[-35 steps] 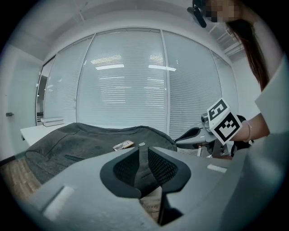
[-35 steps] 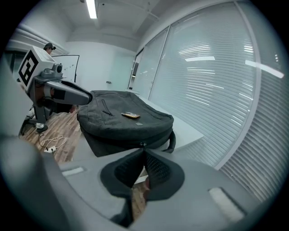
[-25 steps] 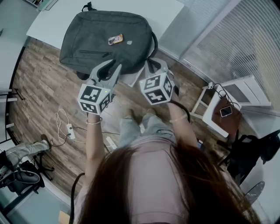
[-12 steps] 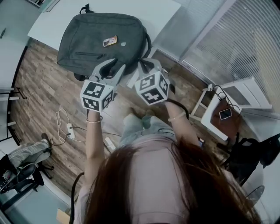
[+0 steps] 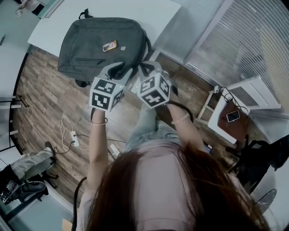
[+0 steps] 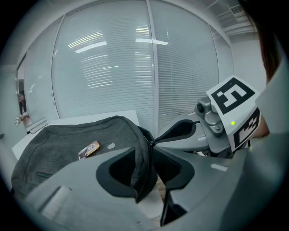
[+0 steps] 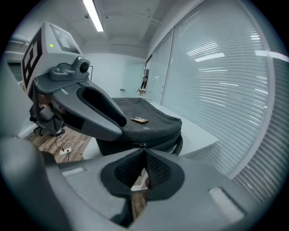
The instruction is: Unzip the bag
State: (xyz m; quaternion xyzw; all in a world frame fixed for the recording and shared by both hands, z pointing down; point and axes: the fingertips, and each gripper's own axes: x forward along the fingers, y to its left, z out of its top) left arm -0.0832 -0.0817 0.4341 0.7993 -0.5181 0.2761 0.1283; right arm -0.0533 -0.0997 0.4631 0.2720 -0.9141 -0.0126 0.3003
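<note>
Bag (image 5: 104, 45) on the table (image 5: 153, 11): right gripper (image 5: 144, 66) clamps its zip pull (image 7: 143, 145); left gripper (image 5: 119, 72), jaws just opened, loosely straddles its edge.

A white table (image 5: 149, 13) stood over a wood-plank floor (image 5: 40, 99) where a power strip (image 5: 74, 140) trailed its white cable, while a phone (image 5: 233, 116) lay on a small white stand (image 5: 221, 131) beside slatted blinds (image 5: 244, 49).

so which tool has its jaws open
The left tool: its jaws have just been opening and stand wide apart, with the edge of the grey bag between them, unpressed. The right tool is pinched shut on the zip pull.
</note>
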